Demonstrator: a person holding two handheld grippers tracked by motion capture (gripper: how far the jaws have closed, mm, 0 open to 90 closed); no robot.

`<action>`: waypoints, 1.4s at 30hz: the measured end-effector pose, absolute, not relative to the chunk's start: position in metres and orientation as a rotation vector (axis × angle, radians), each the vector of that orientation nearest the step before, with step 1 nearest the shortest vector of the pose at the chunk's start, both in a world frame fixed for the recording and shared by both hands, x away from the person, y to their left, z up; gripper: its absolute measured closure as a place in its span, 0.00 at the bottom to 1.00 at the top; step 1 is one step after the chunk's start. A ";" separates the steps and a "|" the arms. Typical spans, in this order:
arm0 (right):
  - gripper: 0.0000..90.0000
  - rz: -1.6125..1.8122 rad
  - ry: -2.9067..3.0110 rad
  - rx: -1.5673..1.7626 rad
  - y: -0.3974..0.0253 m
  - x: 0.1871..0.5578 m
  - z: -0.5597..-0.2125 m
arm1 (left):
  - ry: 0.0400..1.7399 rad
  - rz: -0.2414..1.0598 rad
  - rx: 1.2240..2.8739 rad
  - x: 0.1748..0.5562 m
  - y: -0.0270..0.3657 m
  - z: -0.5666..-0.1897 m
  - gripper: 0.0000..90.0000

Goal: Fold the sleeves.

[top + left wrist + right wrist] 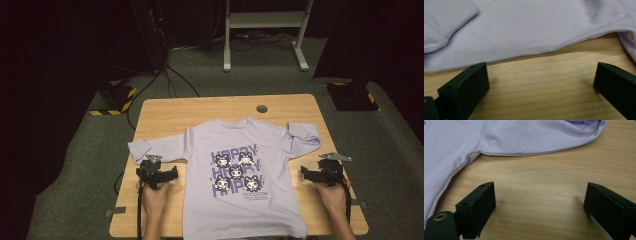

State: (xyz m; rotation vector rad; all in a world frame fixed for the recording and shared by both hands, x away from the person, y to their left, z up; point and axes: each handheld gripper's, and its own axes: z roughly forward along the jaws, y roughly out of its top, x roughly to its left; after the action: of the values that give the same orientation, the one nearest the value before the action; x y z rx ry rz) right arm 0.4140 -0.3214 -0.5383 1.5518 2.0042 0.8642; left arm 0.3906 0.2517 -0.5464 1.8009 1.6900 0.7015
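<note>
- Your left hand-held gripper (159,172) rests low over the bench (165,112) with its jaws spread wide; in the left gripper view bare wood lies between them and nothing is pinched.
- Just ahead of those jaws lies the lilac shirt's left sleeve (524,32); its lower hem runs across the view close to the jaw tips but apart from them.
- The ribbed cuff (451,17) of that sleeve is folded back on itself, ahead and to the left of your left jaw.
- Your right hand-held gripper (320,172) is likewise spread, over bare bench, holding nothing.
- Ahead of its jaws, in the right gripper view, the right sleeve (536,137) lies across the top; the shirt's side seam runs down past the left jaw, near it but not touching.
- From above, the shirt (245,200) lies flat and face up between your two hand-held grippers, collar away from you, hem at the near bench edge.
- The printed lettering with cartoon figures (235,172) sits on the chest, between the two tools.
- The right sleeve's end is folded over, beyond your right hand-held gripper.
- A round grommet (262,108) sits in the bench beyond the collar.
</note>
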 end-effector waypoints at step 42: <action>0.27 0.911 2.001 1.431 -0.271 0.490 -0.502 | 1.688 0.698 1.798 0.391 0.252 -0.546 0.01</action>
State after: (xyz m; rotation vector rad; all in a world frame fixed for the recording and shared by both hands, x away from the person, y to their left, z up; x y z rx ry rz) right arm 0.4900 -0.2711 -0.5018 1.4309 2.0009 0.9108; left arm 0.3907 0.2520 -0.5464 1.7978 1.6883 0.6984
